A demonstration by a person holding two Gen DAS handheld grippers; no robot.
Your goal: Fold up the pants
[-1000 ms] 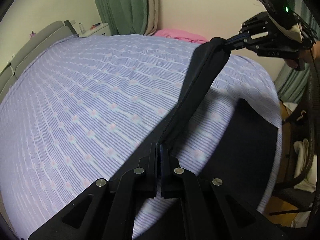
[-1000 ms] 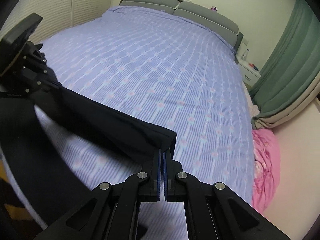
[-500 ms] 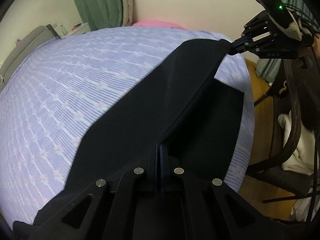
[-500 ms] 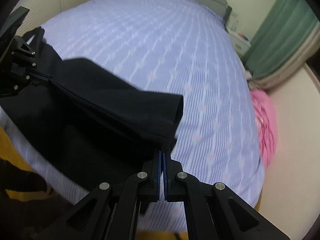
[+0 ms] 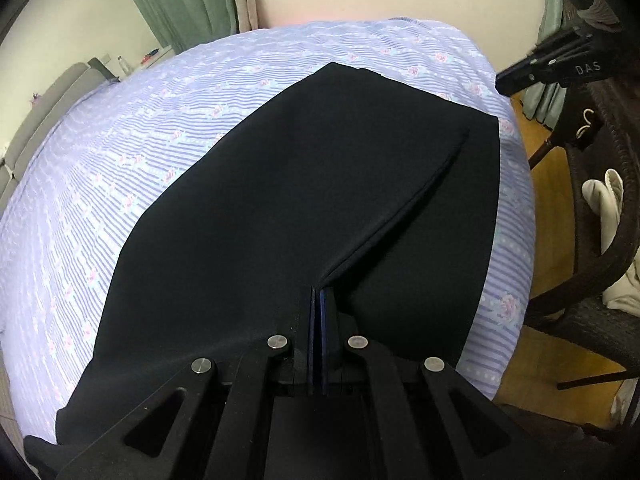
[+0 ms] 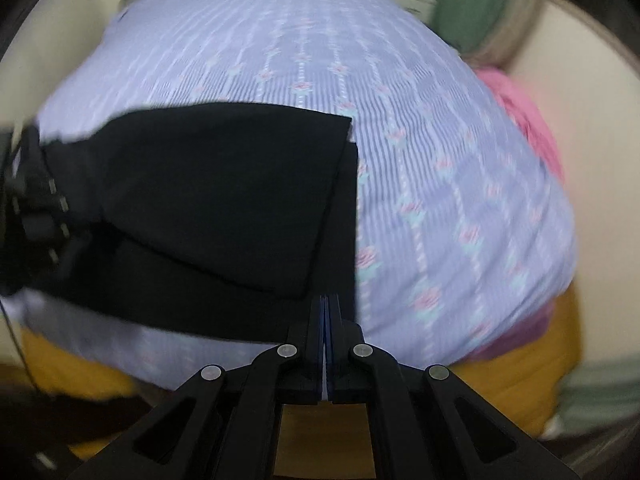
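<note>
The black pants (image 5: pixel 280 200) lie folded double on the lilac striped bed (image 5: pixel 140 152), near its foot edge. The upper layer's edge runs from my left gripper (image 5: pixel 318 292) to a flat corner at the right. That gripper is shut on the fold's near end. My right gripper (image 5: pixel 500 80) hangs just past the far corner, with sheet showing between its tip and the cloth. In the blurred right wrist view the right gripper (image 6: pixel 329 298) is shut beside the pants (image 6: pixel 220 184), nothing seen between its pads. The left gripper (image 6: pixel 36 200) sits at the pants' left end.
A dark wicker chair (image 5: pixel 600 248) with a white cloth (image 5: pixel 608 200) stands on the wooden floor (image 5: pixel 560 184) right of the bed's edge. A pink blanket (image 6: pixel 524 120) lies at the bed's side by the wall. Green curtains (image 5: pixel 180 0) and a grey headboard (image 5: pixel 44 112) are farther off.
The pants were held stretched in the air between both grippers. Both came down and the upper half now lies flat on the lower. The right gripper no longer holds the corner.
</note>
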